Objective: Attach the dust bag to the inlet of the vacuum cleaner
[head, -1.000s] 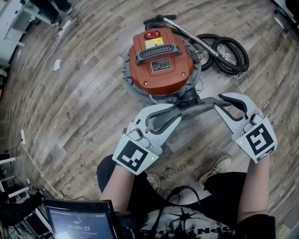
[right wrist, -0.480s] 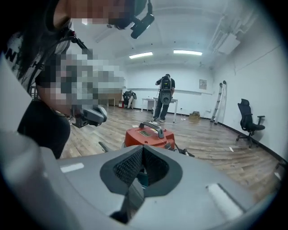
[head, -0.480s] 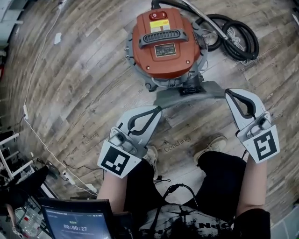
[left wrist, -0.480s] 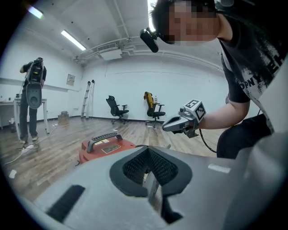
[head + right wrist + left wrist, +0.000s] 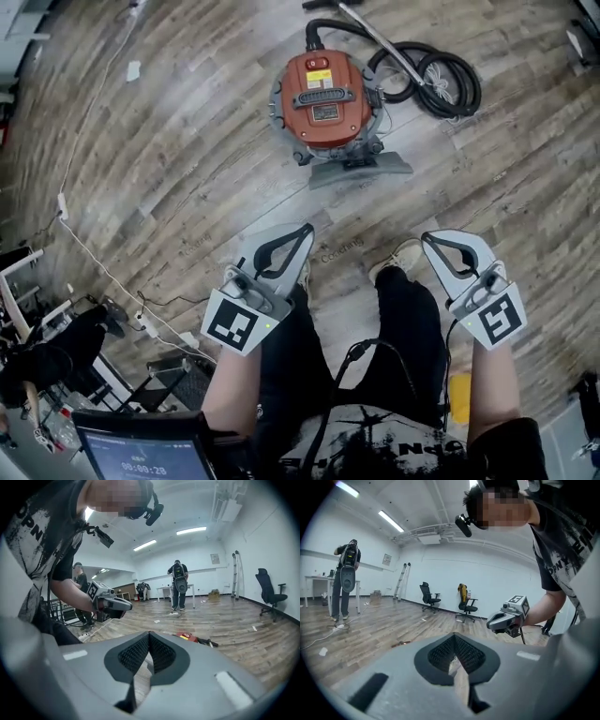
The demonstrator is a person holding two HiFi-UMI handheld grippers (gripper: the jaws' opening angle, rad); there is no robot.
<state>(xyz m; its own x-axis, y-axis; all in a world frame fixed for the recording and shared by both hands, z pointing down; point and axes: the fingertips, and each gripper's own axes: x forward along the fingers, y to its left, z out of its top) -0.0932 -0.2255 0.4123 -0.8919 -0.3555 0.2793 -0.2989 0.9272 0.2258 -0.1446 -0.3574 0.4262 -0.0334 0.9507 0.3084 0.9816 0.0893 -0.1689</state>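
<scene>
Seen from above, a person stands on a wood-plank floor (image 5: 187,141) holding a two-jaw tool in each hand. The left gripper (image 5: 307,228) has its jaws pressed together with nothing between them; its own view shows the two ribbed black pads meeting at a point. The right gripper (image 5: 427,236) is the same, with pads shut tip to tip and nothing pinched. The two tools are apart, side by side, with the person's dark trouser legs and pale shoes (image 5: 398,258) between and below them. Ahead of both tips, well apart from them and low on the floor, stands the vacuum cleaner (image 5: 323,98), a round canister with an orange-red top and a black handle. The dust bag (image 5: 361,171), a flat grey piece, lies on the floor against the side of the canister that faces the grippers, touching its base; whether it is fastened there cannot be told. Beyond the canister, on the right gripper's side, a black hose (image 5: 431,84) lies coiled. Out past the left gripper a white cable (image 5: 89,248) trails across the planks, and behind that tool, near the person's waist, is a screen (image 5: 141,455). The left gripper view looks across a white room with two office chairs (image 5: 429,597) and a ladder (image 5: 401,581) far ahead.
</scene>
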